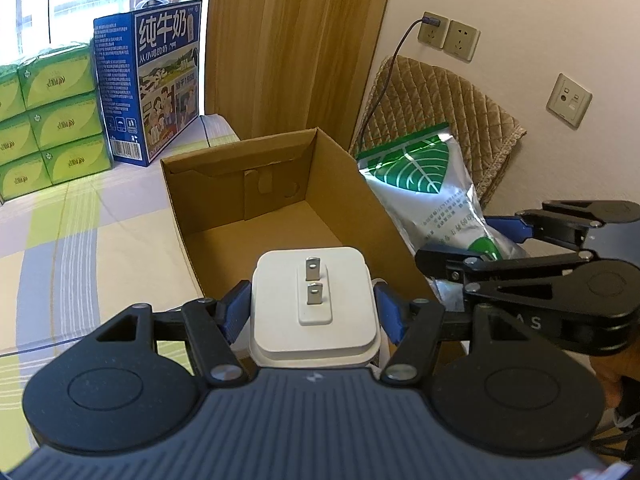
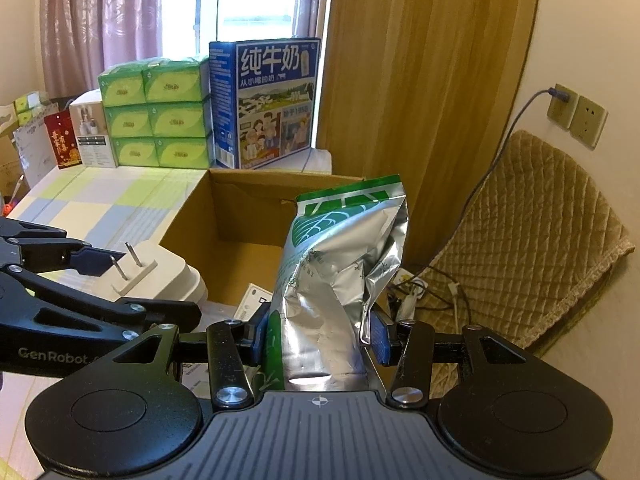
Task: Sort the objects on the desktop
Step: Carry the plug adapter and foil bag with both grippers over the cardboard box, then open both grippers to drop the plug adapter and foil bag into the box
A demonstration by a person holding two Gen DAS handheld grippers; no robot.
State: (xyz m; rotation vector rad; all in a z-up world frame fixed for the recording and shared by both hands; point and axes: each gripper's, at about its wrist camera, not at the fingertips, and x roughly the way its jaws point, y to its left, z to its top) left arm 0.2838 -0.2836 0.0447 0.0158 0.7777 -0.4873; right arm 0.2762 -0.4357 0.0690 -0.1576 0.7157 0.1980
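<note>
While both claws carry their loads toward the cardboard box (image 1: 256, 200), the sorting looks only partly done. What shows of the box floor is bare, so nothing appears to be dropped in yet, though its near corner is hidden. The left claw (image 1: 312, 312) is closed to the width of a white plug adapter (image 1: 314, 304), blue pads pressing its two sides, prongs pointing up and away, and it hangs just before the near wall of the box. The right claw (image 2: 320, 332) pinches a silver and green foil pouch (image 2: 340, 276) near its lower end; the pouch stands upright, crumpled at the grip, beside the box's right wall. Both things remain to be lowered inside and let go. Some small flat packets (image 2: 252, 300) lie below, near the box, probably also unsorted.
</note>
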